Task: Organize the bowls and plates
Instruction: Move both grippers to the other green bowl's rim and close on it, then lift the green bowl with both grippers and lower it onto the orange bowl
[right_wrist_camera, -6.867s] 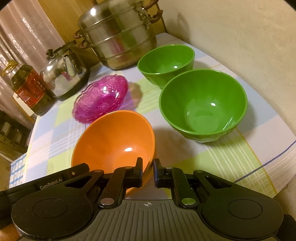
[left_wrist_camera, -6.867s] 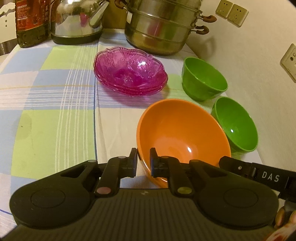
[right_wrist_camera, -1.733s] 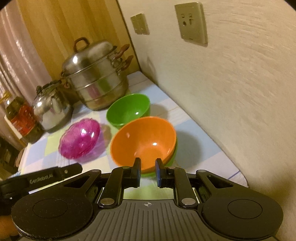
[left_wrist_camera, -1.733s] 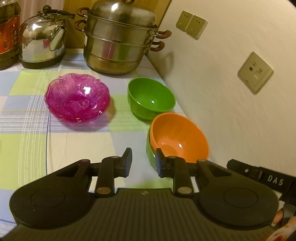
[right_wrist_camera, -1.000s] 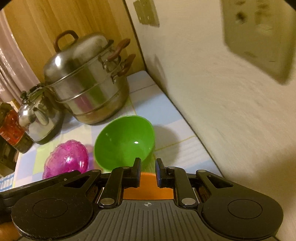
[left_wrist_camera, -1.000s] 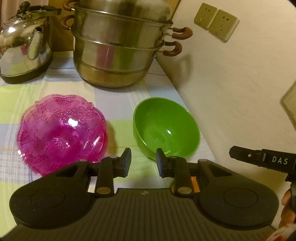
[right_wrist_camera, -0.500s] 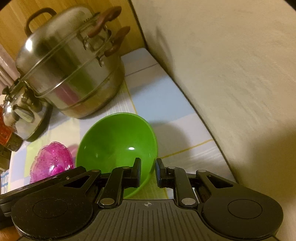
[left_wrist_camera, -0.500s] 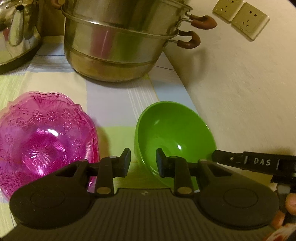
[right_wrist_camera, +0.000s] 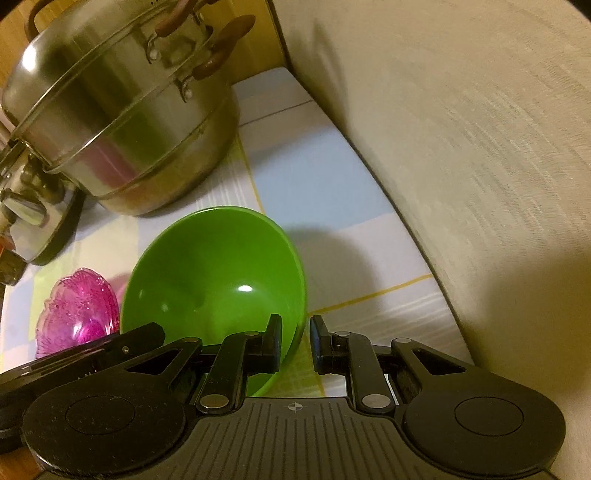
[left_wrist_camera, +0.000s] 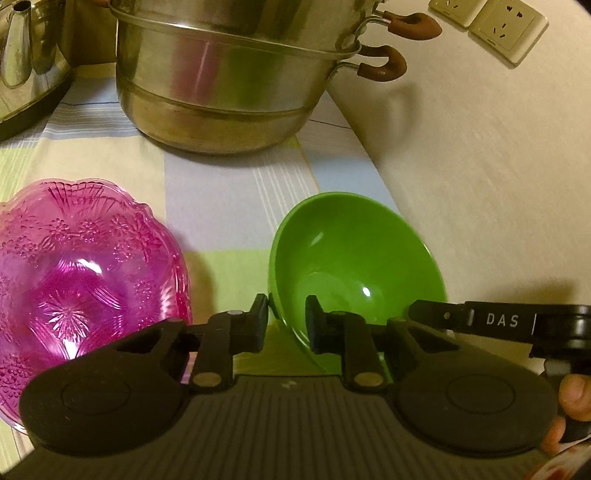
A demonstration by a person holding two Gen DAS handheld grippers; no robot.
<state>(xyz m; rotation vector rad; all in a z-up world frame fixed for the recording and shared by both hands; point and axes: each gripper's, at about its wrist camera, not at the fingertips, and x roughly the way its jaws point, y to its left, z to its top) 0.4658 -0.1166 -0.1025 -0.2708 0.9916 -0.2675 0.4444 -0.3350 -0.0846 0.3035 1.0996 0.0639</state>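
A green bowl (left_wrist_camera: 354, 258) stands on the checked tablecloth near the wall; it also shows in the right wrist view (right_wrist_camera: 214, 273). My left gripper (left_wrist_camera: 286, 325) is open, its jaws straddling the bowl's left rim. My right gripper (right_wrist_camera: 295, 341) is open, its jaws straddling the bowl's right rim. A pink glass bowl (left_wrist_camera: 81, 273) sits to the left of the green bowl, also seen in the right wrist view (right_wrist_camera: 79, 314). The orange bowl and the other green bowl are out of view.
A large steel steamer pot (left_wrist_camera: 229, 74) stands behind the bowls, with a steel kettle (left_wrist_camera: 26, 59) to its left. The wall (left_wrist_camera: 480, 166) runs close along the right side, with sockets (left_wrist_camera: 491, 26) on it.
Both grippers have moved forward and down onto the far green bowl, so each now has its jaws around the rim. The stacked orange bowl has dropped out of view.
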